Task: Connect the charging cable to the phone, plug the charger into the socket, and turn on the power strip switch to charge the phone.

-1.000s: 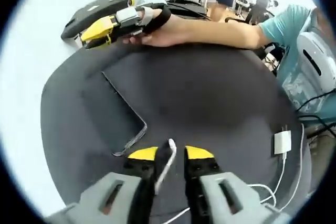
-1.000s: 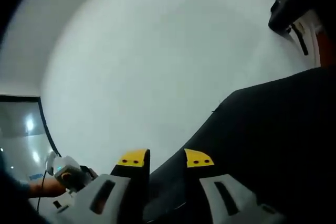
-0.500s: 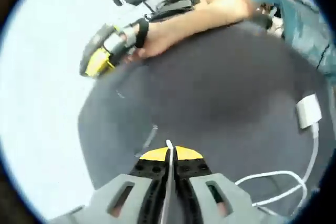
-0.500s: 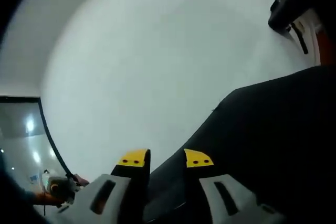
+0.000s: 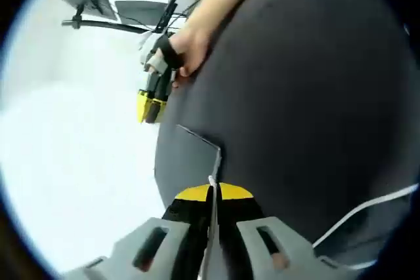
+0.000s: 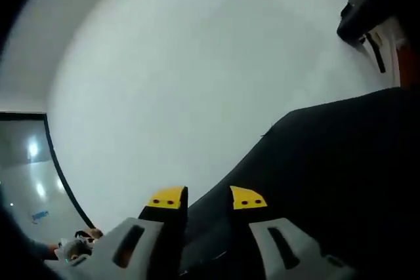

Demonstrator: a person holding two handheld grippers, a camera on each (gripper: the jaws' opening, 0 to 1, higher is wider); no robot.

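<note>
Between left gripper [image 5: 211,193] jaws, cable plug [image 5: 212,183]

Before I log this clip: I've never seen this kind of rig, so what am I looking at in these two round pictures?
A person holds a two-jaw, yellow-tipped tool in each hand, and each carries a fisheye camera looking along its jaws. In the left gripper view, the left gripper is shut on the white charging cable, above a dark grey mat. The phone lies on that mat just ahead. Further off, the person's hand holds the right gripper by the mat's edge. In the right gripper view, the right gripper is open and empty, over the mat's edge and a white table.
</note>
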